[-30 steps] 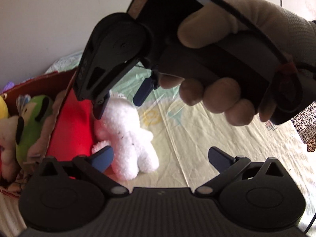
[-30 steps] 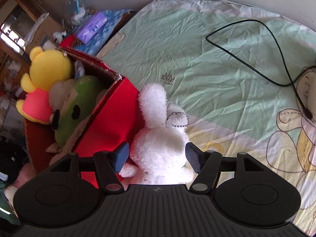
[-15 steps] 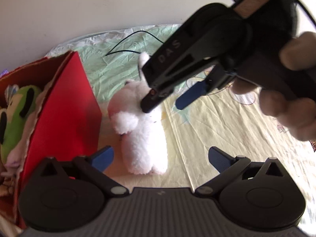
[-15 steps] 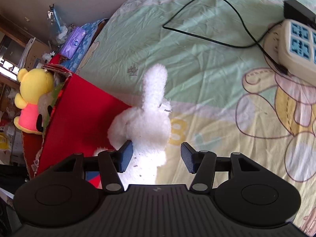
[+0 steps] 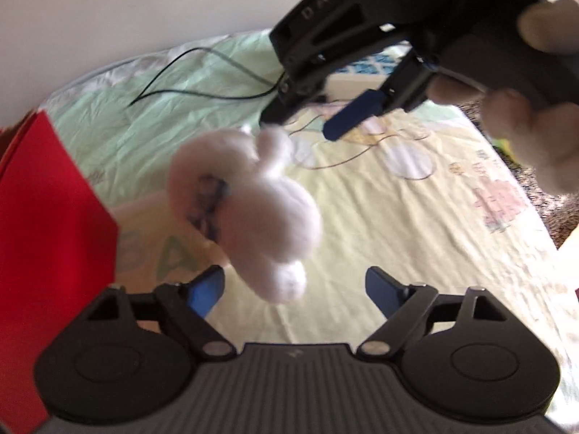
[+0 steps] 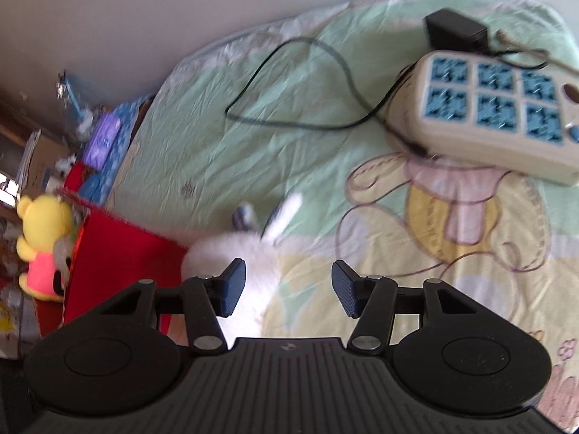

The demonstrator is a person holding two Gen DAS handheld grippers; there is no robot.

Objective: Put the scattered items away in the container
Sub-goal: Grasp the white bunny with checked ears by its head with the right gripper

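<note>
Found the left gripper [image 5: 293,285] with jaws wide and closing, pads pressing on nothing. Saw the white plush toy [image 5: 260,209] just ahead of it, blurred, one rounded foot reaching down between the fingers, nearer the left one. Could not tell whether the toy lay on the bed sheet [image 5: 398,235] or hung clear of it.

Found the right gripper [image 6: 287,282] part open, gripping nothing. From its own camera, saw the plush behind its left finger and partly in the gap. From the left wrist camera, saw one black fingertip at the top of the toy, the blue pad of the other finger apart from it, and a hand [image 5: 535,126] around the handle.

Noted the red box [image 5: 47,217] close on the left of both tools, with a yellow plush [image 6: 41,217] at its far side. Noted a power strip [image 6: 488,108] and a black cable [image 6: 289,123] well ahead of the right gripper.
</note>
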